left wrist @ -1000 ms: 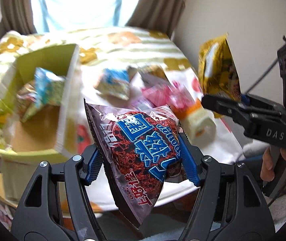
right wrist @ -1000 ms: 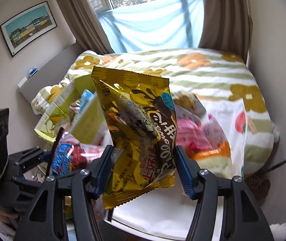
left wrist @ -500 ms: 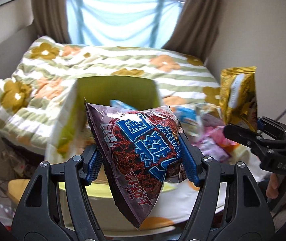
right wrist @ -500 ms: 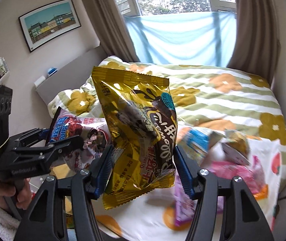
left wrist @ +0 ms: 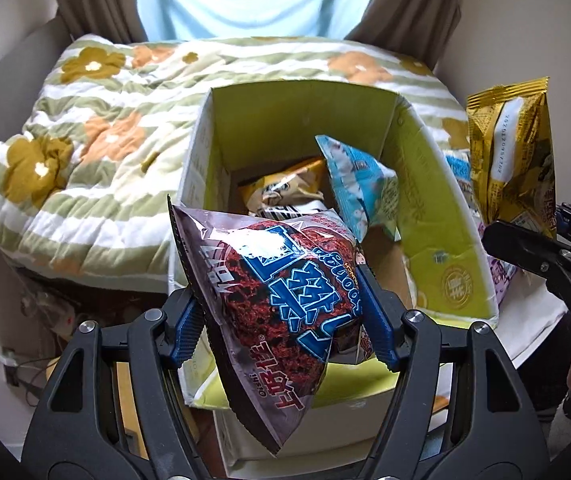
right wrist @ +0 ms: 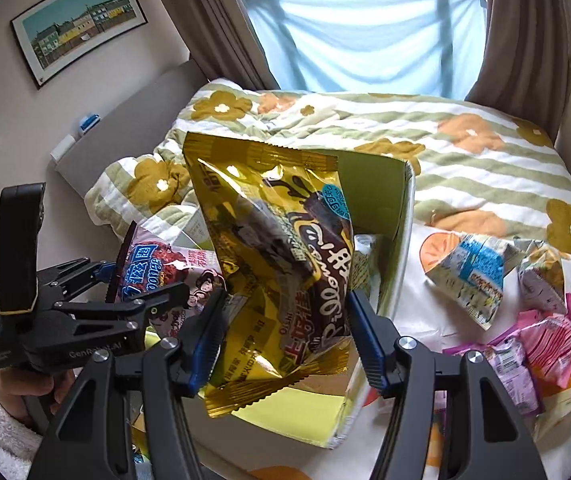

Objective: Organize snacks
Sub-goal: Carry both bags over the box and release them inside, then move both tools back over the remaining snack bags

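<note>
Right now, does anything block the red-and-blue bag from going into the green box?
Nothing visible does. The left gripper holds the red-and-blue bag at the green box's open near side; the light-blue packet and yellow packet lie farther in.

Open box mouth at 12 o'clock, partly filled — walls and bags crowd the way in.

From the left wrist view, the green cardboard box (left wrist: 425,208) stands open-topped ahead, its near flap folded down; inside, a light-blue snack bag (left wrist: 359,184) leans upright at 1 o'clock and a yellow bag (left wrist: 285,190) lies at 12, leaving bare floor at the near right. The red-and-blue snack bag (left wrist: 285,300) fills the foreground, while the gold Pillows bag (left wrist: 513,160) hangs at 3 o'clock, just outside the right wall. From the right wrist view, loose packets (right wrist: 525,312) clutter the bed (right wrist: 485,152) at 3 o'clock — the far quilt lies open.
</note>
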